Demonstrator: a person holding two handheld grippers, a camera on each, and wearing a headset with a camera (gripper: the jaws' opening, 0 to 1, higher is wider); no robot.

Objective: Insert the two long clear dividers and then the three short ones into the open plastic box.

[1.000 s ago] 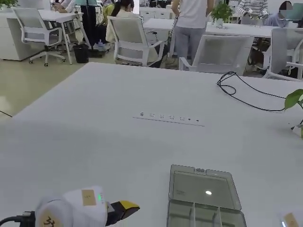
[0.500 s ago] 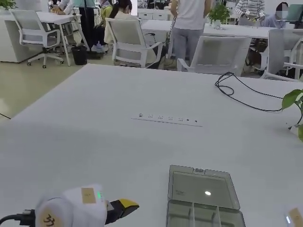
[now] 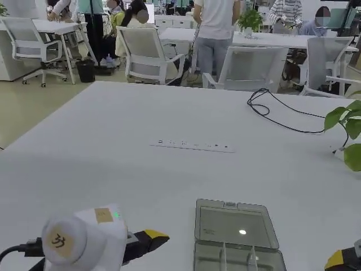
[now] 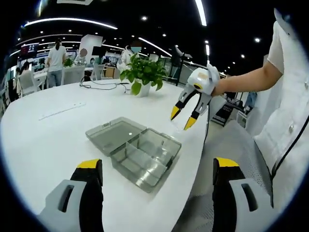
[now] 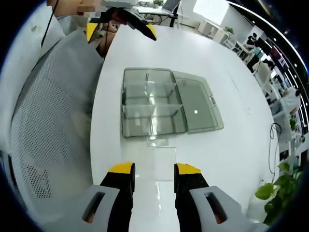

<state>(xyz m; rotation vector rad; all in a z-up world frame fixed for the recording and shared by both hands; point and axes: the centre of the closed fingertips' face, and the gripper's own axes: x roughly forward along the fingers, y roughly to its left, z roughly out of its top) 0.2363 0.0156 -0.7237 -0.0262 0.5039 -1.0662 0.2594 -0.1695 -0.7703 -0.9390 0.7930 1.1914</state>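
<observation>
Tabletop (image 3: pixel 113 141), big and white, holds the open plastic box (image 3: pixel 237 261) at 6 o'clock in the head view. Its lid (image 3: pixel 234 223) lies flat on the box's 12 o'clock side. Thin clear walls split the inside of the box into small rooms, but I cannot count them for sure. The left gripper (image 4: pixel 157 166) has its jaws spread wide with nothing between them. In its own view the box lies just past the tips, toward 12 o'clock. In the head view this gripper sits at 7 o'clock, off to the side of the box and not touching it. The right gripper (image 5: pixel 154 169) has its jaws parted too, but not as wide. In its own view the box is at 12 o'clock. A small clear piece (image 5: pixel 157 142) shows between the box and the tips, just beside the box's near wall. I cannot tell if that piece touches the jaws or lies on the tabletop. In the left gripper view the right gripper hangs over the tabletop's edge at 1 o'clock from the box, on the end of a person's arm (image 4: pixel 246 79). A black cable (image 3: pixel 276 110) curls at 1 o'clock in the head view, and a green plant (image 3: pixel 347 121) leans in at 3 o'clock. Far back at 12 o'clock are white chairs (image 3: pixel 149 48) and people (image 3: pixel 217 22).
</observation>
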